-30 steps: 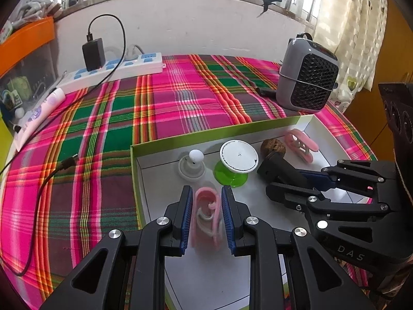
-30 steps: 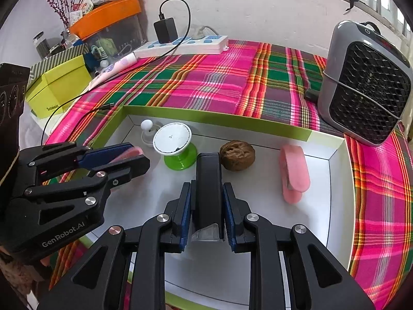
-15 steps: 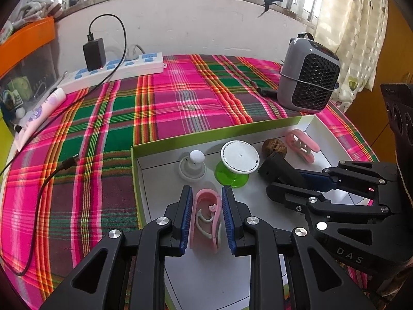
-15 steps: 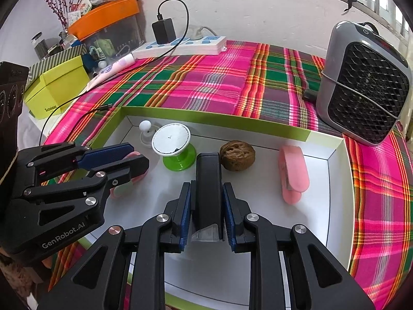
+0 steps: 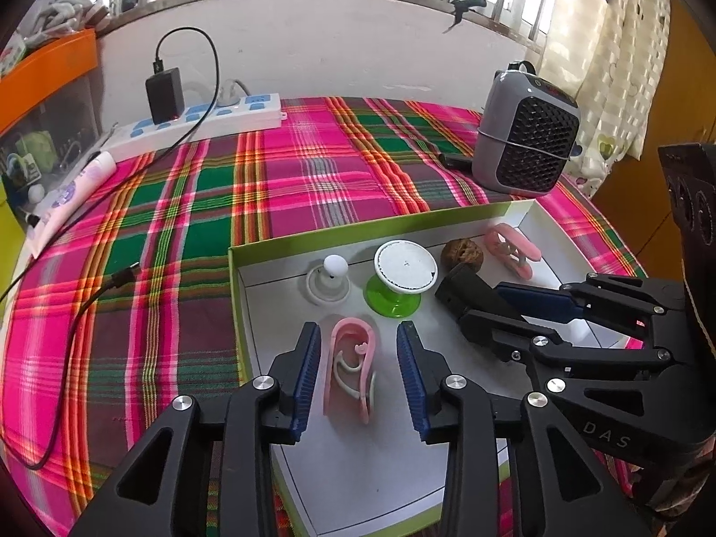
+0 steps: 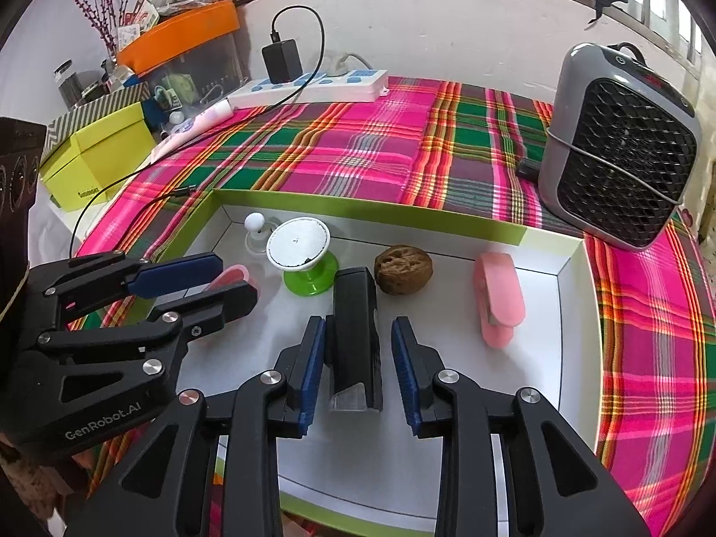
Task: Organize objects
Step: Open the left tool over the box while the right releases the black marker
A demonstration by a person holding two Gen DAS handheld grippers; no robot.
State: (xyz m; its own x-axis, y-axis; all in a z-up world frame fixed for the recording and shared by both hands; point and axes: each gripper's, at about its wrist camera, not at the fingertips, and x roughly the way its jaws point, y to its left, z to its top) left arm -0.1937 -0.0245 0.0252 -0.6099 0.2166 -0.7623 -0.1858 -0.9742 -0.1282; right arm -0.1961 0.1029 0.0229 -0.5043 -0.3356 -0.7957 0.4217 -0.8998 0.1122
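Item: pink clip (image 5: pixel 351 369), tray (image 5: pixel 474 217) at 7 o'clock, left hand-held gripper (image 5: pixel 358 373) just opened, pads clear. Black clip (image 6: pixel 355 335), centre, right hand-held gripper (image 6: pixel 358 371) likewise. We risk snagging either on withdrawal.

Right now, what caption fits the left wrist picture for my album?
Left gripper open around a pink clip just set down inside the green-edged box.

Plaid-covered table (image 6: pixel 358 152): power strip (image 6: pixel 313 87) at 11 o'clock, grey heater (image 6: pixel 620 143) at 2, green-rimmed box (image 6: pixel 367 217) at 6, black cable (image 5: pixel 67 335) at 9.
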